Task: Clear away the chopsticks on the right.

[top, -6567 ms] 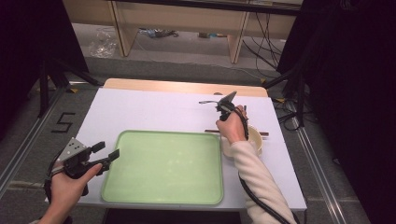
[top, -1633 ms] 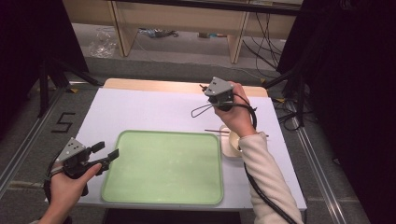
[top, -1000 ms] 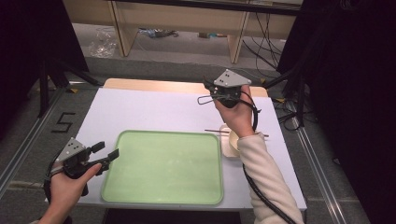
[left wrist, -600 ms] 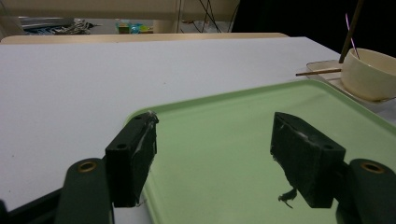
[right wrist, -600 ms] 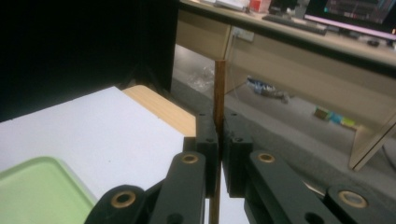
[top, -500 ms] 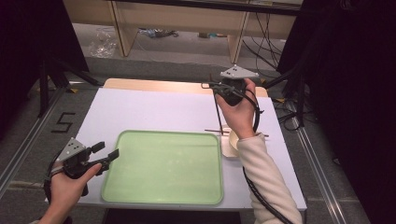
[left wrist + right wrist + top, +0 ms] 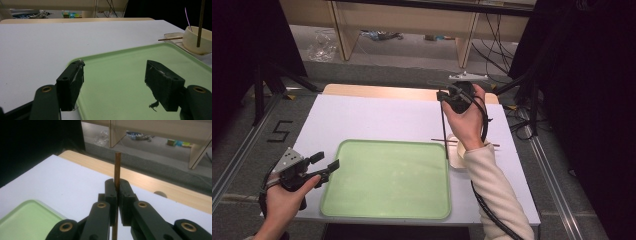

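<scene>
Since earlier: chopstick (image 7: 444, 127) lifted upright, clamped in right gripper (image 7: 117, 185) | second chopstick (image 7: 464, 142) left across bowl (image 7: 456, 151) | green tray (image 7: 387, 210) unloaded, probably the destination | left gripper (image 7: 115, 82) agape, idle.

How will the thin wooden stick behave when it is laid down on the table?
The stick looks straight in the right hand-held gripper, so probably stiff. It is thin, likely light. It may roll on the smooth table.

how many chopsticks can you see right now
2. One chopstick hangs upright, clamped in the right gripper above the table. The second chopstick lies level across the cream bowl, right of the green tray.
</scene>
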`<state>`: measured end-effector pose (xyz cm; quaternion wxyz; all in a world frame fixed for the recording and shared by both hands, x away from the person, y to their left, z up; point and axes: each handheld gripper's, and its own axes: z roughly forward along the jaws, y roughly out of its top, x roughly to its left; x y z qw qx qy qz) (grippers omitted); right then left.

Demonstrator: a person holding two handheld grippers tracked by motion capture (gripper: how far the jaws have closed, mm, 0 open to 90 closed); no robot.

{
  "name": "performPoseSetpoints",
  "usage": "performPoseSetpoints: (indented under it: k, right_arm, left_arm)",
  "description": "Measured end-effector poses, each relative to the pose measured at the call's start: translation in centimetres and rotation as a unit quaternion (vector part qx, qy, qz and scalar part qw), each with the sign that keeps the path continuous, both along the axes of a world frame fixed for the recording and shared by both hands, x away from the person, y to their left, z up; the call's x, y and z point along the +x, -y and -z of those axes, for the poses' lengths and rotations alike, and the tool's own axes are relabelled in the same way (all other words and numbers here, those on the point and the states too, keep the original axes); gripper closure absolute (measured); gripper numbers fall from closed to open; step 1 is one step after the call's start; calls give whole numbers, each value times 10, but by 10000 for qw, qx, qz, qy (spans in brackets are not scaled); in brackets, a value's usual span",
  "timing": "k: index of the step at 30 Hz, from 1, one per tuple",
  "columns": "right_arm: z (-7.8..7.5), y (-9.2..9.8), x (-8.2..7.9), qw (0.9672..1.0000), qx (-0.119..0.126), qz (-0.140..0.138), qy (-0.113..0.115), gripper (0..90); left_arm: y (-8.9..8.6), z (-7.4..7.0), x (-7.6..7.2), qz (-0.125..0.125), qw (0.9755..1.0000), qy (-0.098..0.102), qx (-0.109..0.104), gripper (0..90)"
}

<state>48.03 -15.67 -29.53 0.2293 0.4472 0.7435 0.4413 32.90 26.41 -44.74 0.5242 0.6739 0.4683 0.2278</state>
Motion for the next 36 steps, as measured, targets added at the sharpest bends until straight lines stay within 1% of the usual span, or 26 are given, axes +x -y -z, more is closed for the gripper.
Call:
performPoseSetpoints:
  k: [1,3,6,7,9,10,13,14,15,16,18,19,21,22,23,24,25,26,27,29,30,31,32,33,34,36]
  right_arm:
    - [0,0,1,10000,31,11,-21,878]
    - [1,-1,0,9997,113,94,-184,877]
    - [1,0,1,9989,194,180,-380,877]
    - [2,0,1,9986,250,166,-432,877]
    - [2,1,2,9972,301,246,-637,877]
    - [2,1,2,9958,358,306,-787,877]
    - [4,3,4,9941,327,383,-958,877]
    - [4,3,3,9921,367,470,-1100,877]
    - [5,3,4,9921,328,484,-1110,877]
    - [5,4,4,9908,313,498,-1221,877]
    - [7,3,5,9892,277,558,-1327,877]
    - [9,4,7,9897,239,516,-1313,877]
    - [11,4,8,9872,199,650,-1446,877]
    - [11,2,7,9834,278,764,-1623,877]
    - [13,3,8,9827,238,743,-1682,877]
    - [15,3,10,9829,158,759,-1673,877]
    - [16,3,10,9812,128,753,-1773,877]
    - [16,1,8,9751,204,888,-2022,877]
    - [18,0,9,9744,190,913,-2046,877]
    - [23,0,11,9710,121,862,-2227,877]
    - [25,-1,11,9670,143,899,-2381,877]
    - [29,0,13,9689,29,820,-2335,877]
    - [31,-3,13,9632,21,956,-2513,877]
    - [34,-3,13,9611,-4,958,-2592,877]
    - [37,-3,14,9603,-51,934,-2627,877]
    - [43,-6,15,9518,-24,1039,-2887,877]
  left_arm:
    - [0,0,0,-1,10000,0,2,313]
    - [0,0,0,14,10000,12,-29,313]
    - [0,0,0,-6,10000,-3,-2,313]
    - [0,0,0,-8,10000,-2,-6,314]
    - [0,0,0,-6,10000,-2,-4,314]
    - [0,0,0,-7,10000,-2,-4,313]
    - [0,0,0,-8,10000,0,-7,313]
    - [0,0,0,-11,10000,-1,-12,313]
    - [0,0,0,-13,10000,0,-12,313]
    - [0,0,0,-14,10000,0,-13,313]
    - [0,0,0,-13,10000,0,-19,313]
    - [0,0,0,-23,10000,-14,-42,314]
    - [0,0,-1,-49,10000,-21,-63,313]
    - [0,-1,0,-27,10000,1,-25,314]
    - [0,-1,0,-30,10000,-2,-26,313]
    - [0,-1,0,-31,10000,-3,-30,313]
    - [0,-1,0,-30,10000,-5,-29,313]
    - [0,0,0,-29,10000,-3,-30,313]
    - [0,-1,-1,-31,10000,-4,-34,313]
    - [0,0,-1,-33,10000,-3,-34,313]
    - [0,0,-1,-31,10000,1,-38,313]
    - [-1,-1,-1,-36,10000,1,-42,313]
    - [-1,-1,-1,-39,10000,3,-45,313]
    - [-1,-1,-1,-40,10000,0,-44,313]
    - [-1,-1,-1,-40,10000,-3,-43,314]
    - [-1,0,-1,-36,10000,-5,-38,313]
